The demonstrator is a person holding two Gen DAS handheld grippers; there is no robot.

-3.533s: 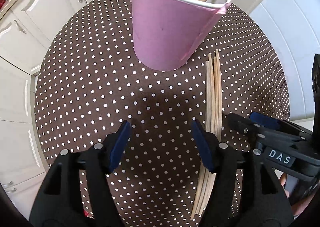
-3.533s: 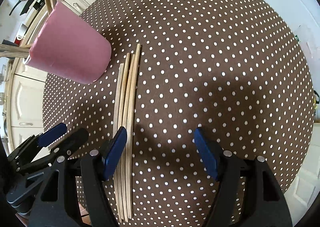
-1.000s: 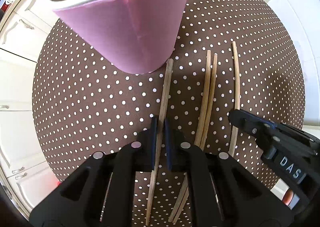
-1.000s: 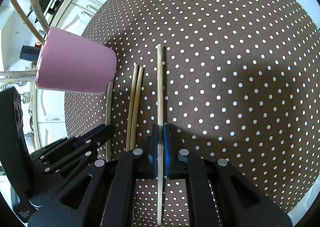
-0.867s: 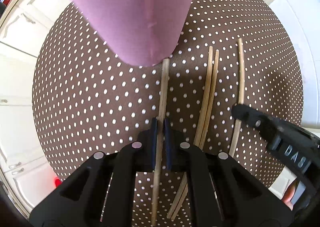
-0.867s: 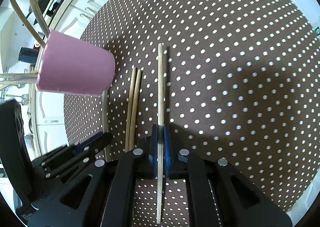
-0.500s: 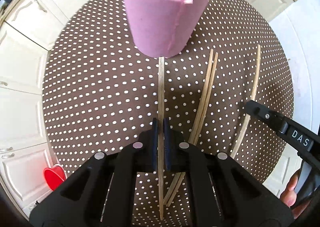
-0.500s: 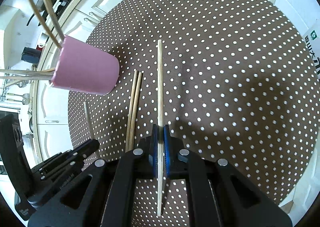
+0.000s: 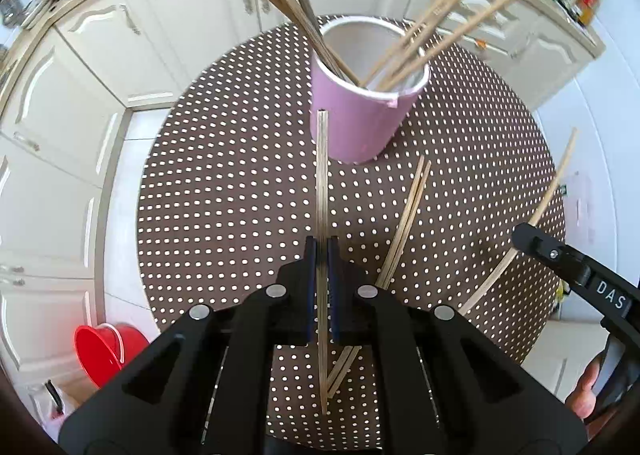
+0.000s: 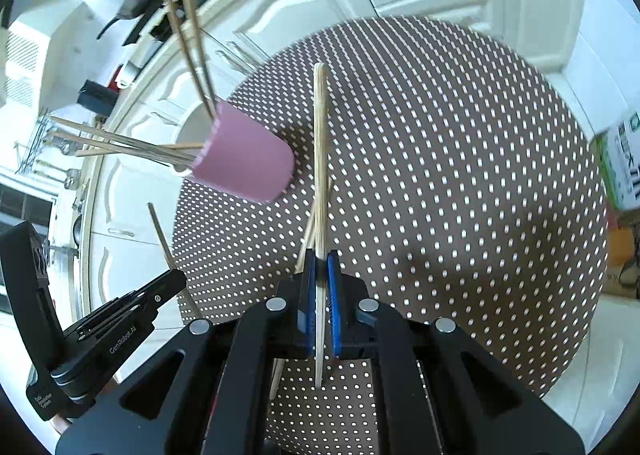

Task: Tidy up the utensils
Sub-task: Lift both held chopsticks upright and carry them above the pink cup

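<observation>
Both claws had risen from the worktop [image 9: 224, 183] since 1 second earlier, each carrying 1 wooden stick that then lay flat on the cloth. The left claw [image 9: 321, 255] was clamped shut on a flat, pale stick [image 9: 322, 175], whose far tip now stood in front of the pink cup [image 9: 356, 123], just below its rim. The right claw [image 10: 319, 267] was likewise closed on its own stick [image 10: 320, 143], lifted clear of the cloth and well apart from the cup. In the left view the worktop looked smaller and the cup's open mouth had come into sight, consistent with the lift.

Judged from this, pick-up was complete and the drop into the cup remained; 2 more sticks [image 9: 408, 215] still lay side by side on the cloth between the claws.

Materials: the sticks were thin, straight and matt, of light wood or bamboo. The cup was a tapered paper-like cone with a white interior and rolled rim, already holding about 6 sticks that fanned outward. The round worktop wore a brown cloth with regular white dots. The claws were black plastic with blue pads [image 10: 333, 295].
</observation>
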